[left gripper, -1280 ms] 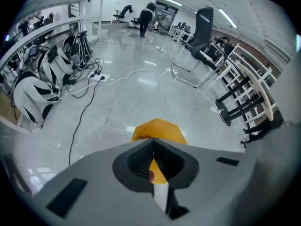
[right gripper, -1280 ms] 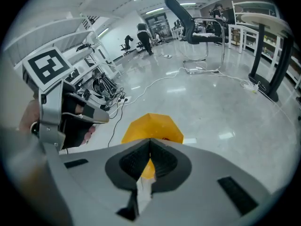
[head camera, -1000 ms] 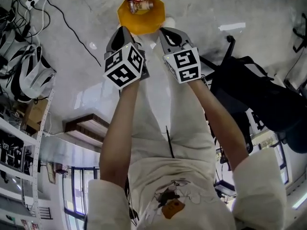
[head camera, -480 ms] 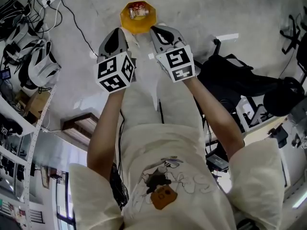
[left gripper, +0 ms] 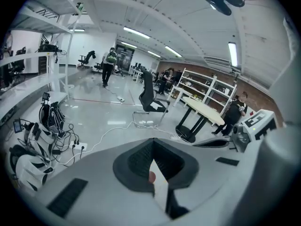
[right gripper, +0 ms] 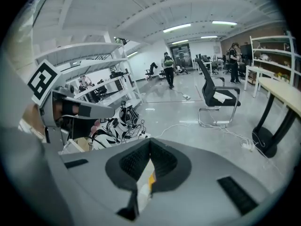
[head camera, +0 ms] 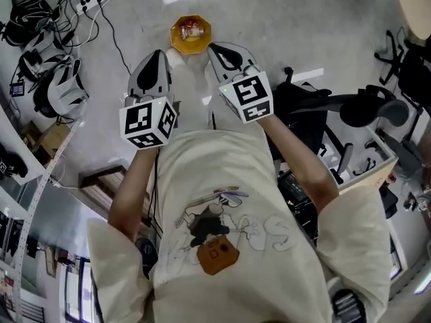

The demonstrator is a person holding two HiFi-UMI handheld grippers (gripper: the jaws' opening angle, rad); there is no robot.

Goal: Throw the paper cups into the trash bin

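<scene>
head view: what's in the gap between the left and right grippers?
No object. In the head view, the gap between the left gripper and the right gripper shows only the person's white trousers below.

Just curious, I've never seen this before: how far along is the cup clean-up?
Done: one red-printed item already lies in the yellow trash bin. In hand: the left gripper pinches a paper cup, and the right gripper pinches another cup. Left: dropping both into the bin on the floor ahead.
</scene>
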